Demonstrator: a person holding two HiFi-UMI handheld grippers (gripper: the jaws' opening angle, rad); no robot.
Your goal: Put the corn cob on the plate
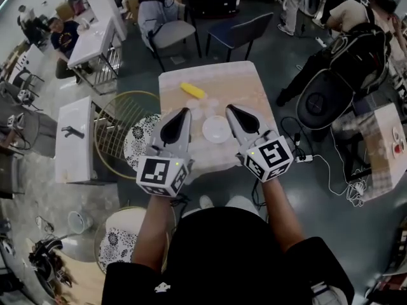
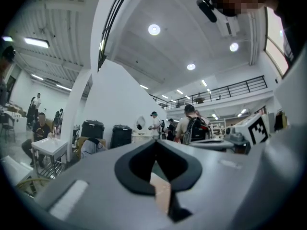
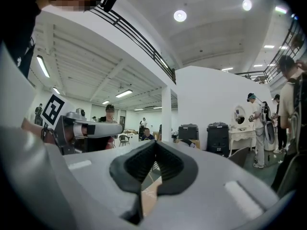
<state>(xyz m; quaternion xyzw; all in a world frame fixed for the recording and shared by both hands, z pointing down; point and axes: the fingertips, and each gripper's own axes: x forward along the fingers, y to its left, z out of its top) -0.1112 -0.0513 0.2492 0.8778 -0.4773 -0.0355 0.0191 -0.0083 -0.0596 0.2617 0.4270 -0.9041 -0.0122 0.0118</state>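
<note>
The head view alone is showing the task's things: the corn cob (image 1: pixel 192 91) is lying on the far left part of the small wooden table (image 1: pixel 254 88); the white plate (image 1: pixel 216 129) is sitting nearer, apart from the cob; the left gripper (image 1: pixel 186 111) is hovering just left of the plate, the right gripper (image 1: pixel 230 108) just right of it. The gripper views are looking level across the room — ceiling lights (image 2: pixel 154 29), people (image 2: pixel 189 123), a white wall (image 3: pixel 211 95) — and are catching neither cob nor plate; they are showing the fingers plainly instead: the left gripper's jaws are pressing together with nothing between them, the right gripper's likewise; the left gripper view is also catching the right one's marker cube (image 2: pixel 259 129).
</note>
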